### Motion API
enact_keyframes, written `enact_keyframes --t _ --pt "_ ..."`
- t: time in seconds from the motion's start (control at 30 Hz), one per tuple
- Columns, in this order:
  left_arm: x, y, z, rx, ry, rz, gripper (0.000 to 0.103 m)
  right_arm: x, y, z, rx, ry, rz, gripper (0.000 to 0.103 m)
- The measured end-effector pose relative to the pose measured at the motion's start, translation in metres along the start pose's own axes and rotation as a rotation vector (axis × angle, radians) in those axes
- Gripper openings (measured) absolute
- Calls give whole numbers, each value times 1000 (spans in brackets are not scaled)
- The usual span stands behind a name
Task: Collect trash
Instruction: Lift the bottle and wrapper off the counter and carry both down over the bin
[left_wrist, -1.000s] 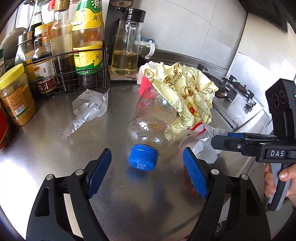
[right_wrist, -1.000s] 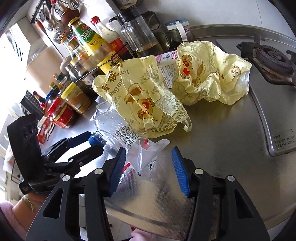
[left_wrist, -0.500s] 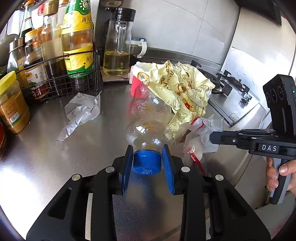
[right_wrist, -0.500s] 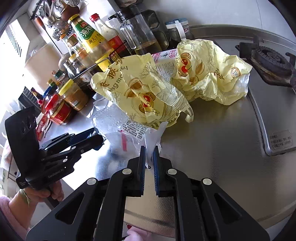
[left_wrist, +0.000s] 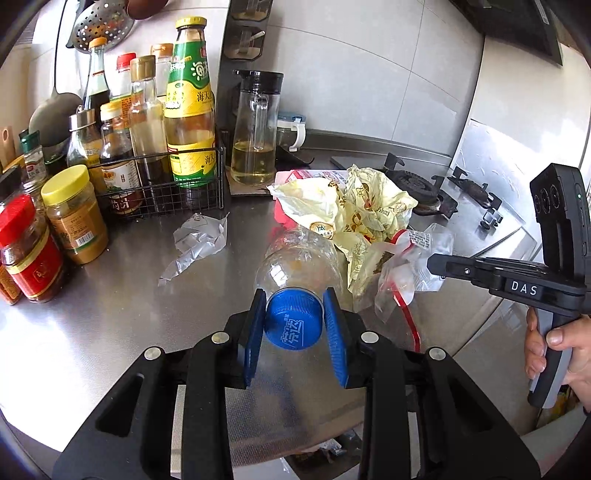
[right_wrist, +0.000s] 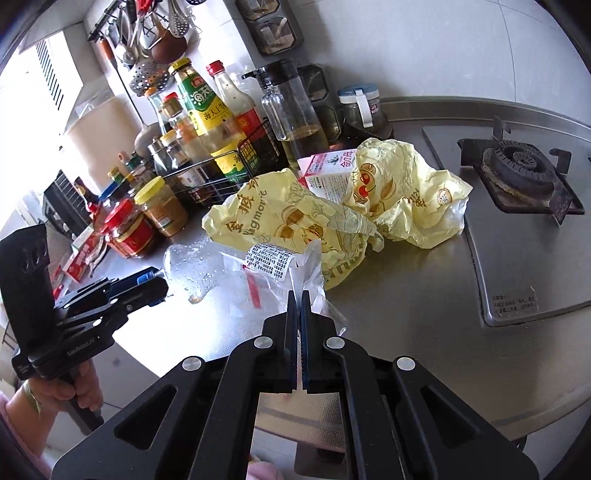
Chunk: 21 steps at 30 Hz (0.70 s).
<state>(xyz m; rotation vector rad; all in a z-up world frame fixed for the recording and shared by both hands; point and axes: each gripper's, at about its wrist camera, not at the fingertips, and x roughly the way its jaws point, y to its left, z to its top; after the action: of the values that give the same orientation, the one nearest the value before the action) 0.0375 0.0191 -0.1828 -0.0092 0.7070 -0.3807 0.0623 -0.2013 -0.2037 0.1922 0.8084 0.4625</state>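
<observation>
My left gripper (left_wrist: 294, 306) is shut on the blue cap (left_wrist: 293, 319) of an empty clear plastic bottle (left_wrist: 301, 258), lifted off the steel counter (left_wrist: 122, 325). The bottle also shows in the right wrist view (right_wrist: 195, 266). My right gripper (right_wrist: 299, 299) is shut on a clear plastic bag with a red strip and printed label (right_wrist: 269, 273), held above the counter; the bag also shows in the left wrist view (left_wrist: 406, 266). Crumpled yellow bags (right_wrist: 306, 221) (left_wrist: 354, 214), a pink-white carton (right_wrist: 328, 173) and a crumpled clear wrapper (left_wrist: 199, 240) lie on the counter.
Sauce bottles in a wire rack (left_wrist: 159, 184), jars (left_wrist: 74, 214), a red-lidded jar (left_wrist: 29, 247) and an oil jug (left_wrist: 255, 129) stand at the back left. A gas hob (right_wrist: 517, 173) is to the right. The counter's front edge is close below both grippers.
My left gripper has closed on the bottle cap and raised the bottle. My right gripper has closed on the clear bag and lifted it.
</observation>
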Motion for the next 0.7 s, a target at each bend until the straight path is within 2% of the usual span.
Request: enact_keyframes --t 0.2,0.7 --pt "-32 -6 -5 -14 -36 34 29 -14 7 -4 -19 -15 7 3" --pt "-82 -35 -7 -13 -85 42 29 -55 31 -14 -82 -44 8 3"
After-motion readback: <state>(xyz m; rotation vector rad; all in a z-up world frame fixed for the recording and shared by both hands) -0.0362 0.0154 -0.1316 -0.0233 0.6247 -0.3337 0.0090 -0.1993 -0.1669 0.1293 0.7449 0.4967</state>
